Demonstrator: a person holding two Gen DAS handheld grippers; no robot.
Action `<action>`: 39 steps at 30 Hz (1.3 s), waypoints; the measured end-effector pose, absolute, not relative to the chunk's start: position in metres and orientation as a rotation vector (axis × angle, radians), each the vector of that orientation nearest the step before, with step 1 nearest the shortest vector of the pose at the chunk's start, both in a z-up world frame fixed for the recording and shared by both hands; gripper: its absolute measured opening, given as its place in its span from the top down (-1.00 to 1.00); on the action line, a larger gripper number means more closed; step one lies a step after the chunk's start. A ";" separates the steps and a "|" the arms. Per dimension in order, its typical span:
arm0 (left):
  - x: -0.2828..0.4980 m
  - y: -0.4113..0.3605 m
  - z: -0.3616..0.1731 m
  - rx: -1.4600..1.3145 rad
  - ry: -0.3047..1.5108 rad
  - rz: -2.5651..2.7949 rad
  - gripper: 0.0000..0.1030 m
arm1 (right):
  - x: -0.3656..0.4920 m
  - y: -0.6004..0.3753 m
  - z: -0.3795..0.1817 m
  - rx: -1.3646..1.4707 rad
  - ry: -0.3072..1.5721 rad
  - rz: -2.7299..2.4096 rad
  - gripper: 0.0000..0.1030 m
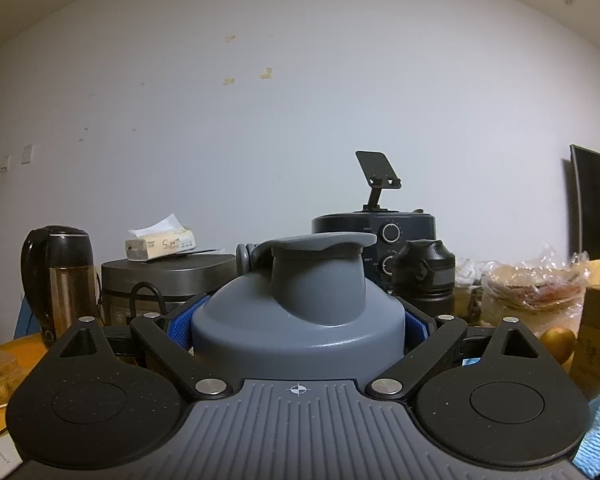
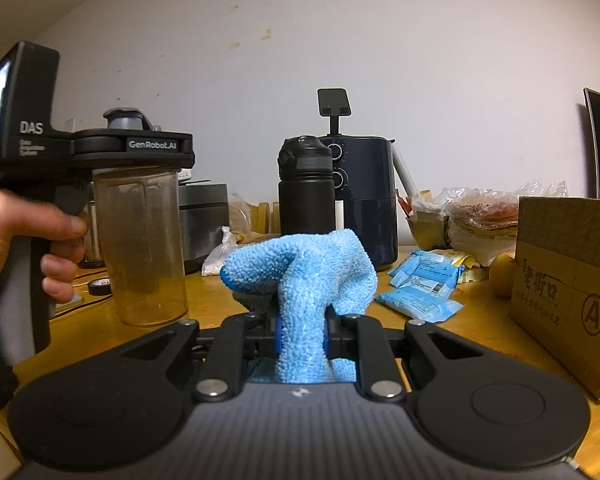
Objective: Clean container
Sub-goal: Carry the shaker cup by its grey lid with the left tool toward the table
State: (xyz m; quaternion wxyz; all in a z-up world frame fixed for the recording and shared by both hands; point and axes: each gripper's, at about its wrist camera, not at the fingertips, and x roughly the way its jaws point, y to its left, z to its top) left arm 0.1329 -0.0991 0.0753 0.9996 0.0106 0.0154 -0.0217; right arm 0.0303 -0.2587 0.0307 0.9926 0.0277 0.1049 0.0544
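Left gripper clamped on the container's grey lid, blue pads pressed to both sides. In the right wrist view the left gripper sits left of centre, a hand on its grip, and the container hangs below it: clear, brownish-stained, upright, bottom just above the table. Right gripper nearly closed, pinching a blue cloth that bunches up at frame centre, right of the container, not touching it. Behind the cloth: black bottle, dark air fryer with a phone stand above. Blue packets lie right of centre, cardboard box at right edge. Cooker and kettle at left in the left wrist view.
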 end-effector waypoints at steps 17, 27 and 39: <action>0.184 -0.094 0.069 -0.009 0.029 -0.078 -0.84 | 0.035 -0.258 0.033 0.067 0.211 0.119 0.70; 0.210 -0.089 0.062 -0.013 0.023 -0.086 -0.84 | 0.039 -0.260 0.030 0.073 0.216 0.125 0.70; 0.234 -0.089 0.059 0.003 0.018 -0.098 -0.84 | 0.044 -0.261 0.030 0.080 0.223 0.126 0.70</action>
